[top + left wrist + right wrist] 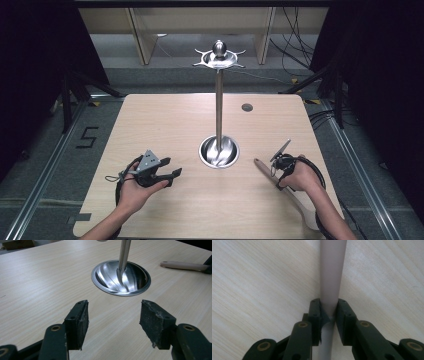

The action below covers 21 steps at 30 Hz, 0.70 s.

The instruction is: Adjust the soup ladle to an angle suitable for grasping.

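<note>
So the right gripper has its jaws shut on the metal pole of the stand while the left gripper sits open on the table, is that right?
Not quite. The right gripper has its jaws shut on the pale wooden handle lying on the table, not on the stand's metal pole; the right gripper view shows it. The left gripper is indeed open.

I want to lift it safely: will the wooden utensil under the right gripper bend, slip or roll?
The wooden utensil looks solid, so it probably stays stiff. Its round, smooth handle may slip between the right gripper pads. Gripped near one end, the long rest likely droops.

Wooden table point(165, 125), metal stand point(219, 150), wooden utensil point(287, 192)
</note>
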Each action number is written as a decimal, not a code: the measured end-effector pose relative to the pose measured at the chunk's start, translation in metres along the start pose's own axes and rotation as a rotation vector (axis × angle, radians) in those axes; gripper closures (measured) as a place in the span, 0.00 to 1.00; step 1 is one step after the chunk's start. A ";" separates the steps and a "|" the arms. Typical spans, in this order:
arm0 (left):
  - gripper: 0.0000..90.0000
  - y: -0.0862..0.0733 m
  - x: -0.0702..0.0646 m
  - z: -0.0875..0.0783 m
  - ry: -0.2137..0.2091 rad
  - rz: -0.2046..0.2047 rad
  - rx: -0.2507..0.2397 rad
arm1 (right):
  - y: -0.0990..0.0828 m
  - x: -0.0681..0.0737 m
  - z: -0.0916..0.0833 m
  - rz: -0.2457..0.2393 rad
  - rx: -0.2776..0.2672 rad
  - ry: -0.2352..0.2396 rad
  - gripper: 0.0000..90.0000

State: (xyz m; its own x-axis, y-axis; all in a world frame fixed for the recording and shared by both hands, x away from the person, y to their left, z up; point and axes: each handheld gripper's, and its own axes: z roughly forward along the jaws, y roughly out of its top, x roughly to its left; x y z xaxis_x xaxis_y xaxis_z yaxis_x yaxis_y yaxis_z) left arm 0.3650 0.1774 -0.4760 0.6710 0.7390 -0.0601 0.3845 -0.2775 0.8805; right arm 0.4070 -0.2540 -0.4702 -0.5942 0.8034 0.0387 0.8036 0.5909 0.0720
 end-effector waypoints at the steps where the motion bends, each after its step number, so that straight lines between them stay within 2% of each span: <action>1: 0.44 0.000 0.000 0.000 -0.002 0.005 -0.001 | -0.001 -0.002 0.001 -0.019 -0.004 -0.005 0.85; 2: 0.44 0.000 0.002 0.000 -0.002 0.028 -0.002 | -0.001 0.001 0.000 0.015 -0.005 0.001 0.85; 3: 0.44 0.000 0.002 0.000 -0.002 0.028 -0.002 | -0.001 0.001 0.000 0.019 -0.016 0.006 0.85; 4: 0.44 0.000 0.000 0.000 0.001 0.006 0.003 | -0.002 0.000 0.000 0.010 -0.033 0.007 0.85; 5: 0.44 0.000 0.001 0.000 0.006 0.022 0.005 | -0.003 -0.001 -0.001 0.000 -0.043 0.006 0.85; 6: 0.44 0.000 0.001 0.000 0.006 0.023 0.005 | -0.003 0.001 -0.003 0.025 -0.051 0.013 0.85; 9: 0.44 0.000 0.001 0.000 0.006 0.021 0.004 | -0.004 0.001 -0.008 0.029 -0.062 0.013 0.85; 13: 0.44 0.000 0.000 0.000 0.011 0.013 0.009 | -0.009 0.002 -0.023 0.052 -0.157 0.012 0.85; 14: 0.44 0.000 0.000 0.000 0.011 0.013 0.009 | -0.009 0.002 -0.023 0.052 -0.157 0.012 0.85; 15: 0.44 0.000 0.000 0.000 0.011 0.013 0.009 | -0.011 0.002 -0.029 0.067 -0.193 -0.011 0.85; 17: 0.44 0.000 0.000 0.000 0.009 0.025 0.009 | -0.013 0.003 -0.033 0.071 -0.241 -0.018 0.85; 18: 0.44 0.000 0.000 0.000 0.009 0.025 0.010 | -0.014 0.005 -0.036 0.093 -0.247 -0.021 0.85; 19: 0.44 0.000 0.000 0.000 0.009 0.025 0.010 | -0.015 0.005 -0.038 0.094 -0.270 -0.035 0.85; 20: 0.44 0.000 0.001 0.000 0.008 0.036 0.010 | -0.016 0.004 -0.041 0.083 -0.297 -0.029 0.85; 21: 0.44 0.000 0.001 0.000 0.008 0.036 0.010 | -0.017 0.005 -0.044 0.096 -0.310 -0.032 0.85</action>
State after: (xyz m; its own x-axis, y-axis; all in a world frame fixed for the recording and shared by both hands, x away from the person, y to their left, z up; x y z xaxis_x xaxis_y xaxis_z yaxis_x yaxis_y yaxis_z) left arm 0.3661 0.1779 -0.4761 0.6794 0.7333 -0.0251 0.3666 -0.3096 0.8773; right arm 0.3884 -0.2631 -0.4278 -0.5105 0.8594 0.0291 0.8043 0.4653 0.3696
